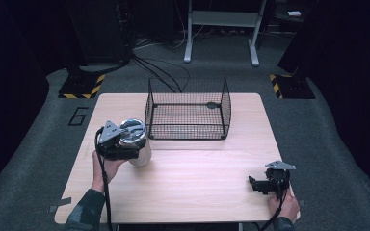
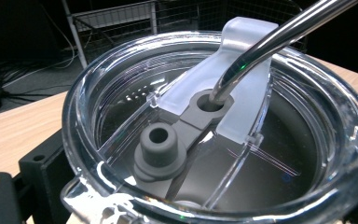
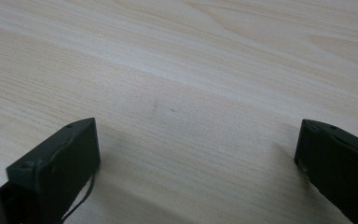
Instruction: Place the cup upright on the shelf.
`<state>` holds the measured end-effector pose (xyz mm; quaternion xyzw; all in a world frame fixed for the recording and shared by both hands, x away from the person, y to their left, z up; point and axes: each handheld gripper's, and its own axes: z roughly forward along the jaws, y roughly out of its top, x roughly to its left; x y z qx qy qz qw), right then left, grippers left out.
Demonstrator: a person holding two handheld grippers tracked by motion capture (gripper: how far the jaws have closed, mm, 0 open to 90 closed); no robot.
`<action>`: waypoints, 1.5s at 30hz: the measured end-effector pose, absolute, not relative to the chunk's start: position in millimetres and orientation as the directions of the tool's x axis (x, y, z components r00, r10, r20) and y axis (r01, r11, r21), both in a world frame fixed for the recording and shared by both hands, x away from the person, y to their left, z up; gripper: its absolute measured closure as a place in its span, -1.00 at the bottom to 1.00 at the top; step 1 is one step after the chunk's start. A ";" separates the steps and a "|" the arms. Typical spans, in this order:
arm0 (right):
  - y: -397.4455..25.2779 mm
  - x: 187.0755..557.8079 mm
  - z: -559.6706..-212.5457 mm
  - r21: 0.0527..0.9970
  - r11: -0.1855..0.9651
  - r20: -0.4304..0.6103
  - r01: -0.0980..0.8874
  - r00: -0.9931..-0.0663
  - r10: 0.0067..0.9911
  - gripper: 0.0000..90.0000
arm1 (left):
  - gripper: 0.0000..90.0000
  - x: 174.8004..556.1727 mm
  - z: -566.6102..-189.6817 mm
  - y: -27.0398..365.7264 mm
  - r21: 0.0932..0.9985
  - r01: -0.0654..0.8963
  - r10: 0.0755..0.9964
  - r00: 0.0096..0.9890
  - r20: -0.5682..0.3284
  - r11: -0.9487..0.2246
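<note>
- Currently the left gripper (image 1: 125, 144) is at the tumbler (image 1: 137, 142), which stands upright on the table (image 1: 197, 173) at its left side, just in front of the basket's (image 1: 188, 108) left front corner.
- Left gripper view: clear lid (image 2: 214, 126) right under the camera, metal straw (image 2: 270, 42) rising through the grey stopper (image 2: 200, 105). One jaw shows beside the tumbler wall; the jaws look closed on the tumbler's body, though the contact itself is hidden.
- Right gripper (image 1: 265, 184) rests low at the table's right front, well apart from the tumbler. Its jaws stand wide apart with nothing but bare wood between them.
- Key relation: basket lies ahead and to the right of the tumbler, close by. Tumbler's long axis is vertical, so a lift over the near wall comes first.
- Left hand is far nearer; the right is idle.
</note>
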<state>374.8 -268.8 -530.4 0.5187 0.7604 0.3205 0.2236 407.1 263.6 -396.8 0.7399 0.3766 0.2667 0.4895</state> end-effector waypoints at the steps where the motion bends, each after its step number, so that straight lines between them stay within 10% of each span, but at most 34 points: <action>1: -268.7 374.7 -530.3 0.719 0.256 -0.007 0.646 -0.361 0.932 -1.00 | -0.91 407.8 -396.0 262.3 0.923 0.296 0.814 0.581 0.030 -0.245; 45: -268.8 374.7 -530.4 0.719 0.256 -0.007 0.646 -0.362 0.932 -1.00 | -0.91 438.7 -356.1 209.3 0.933 0.261 0.745 0.667 0.012 -0.248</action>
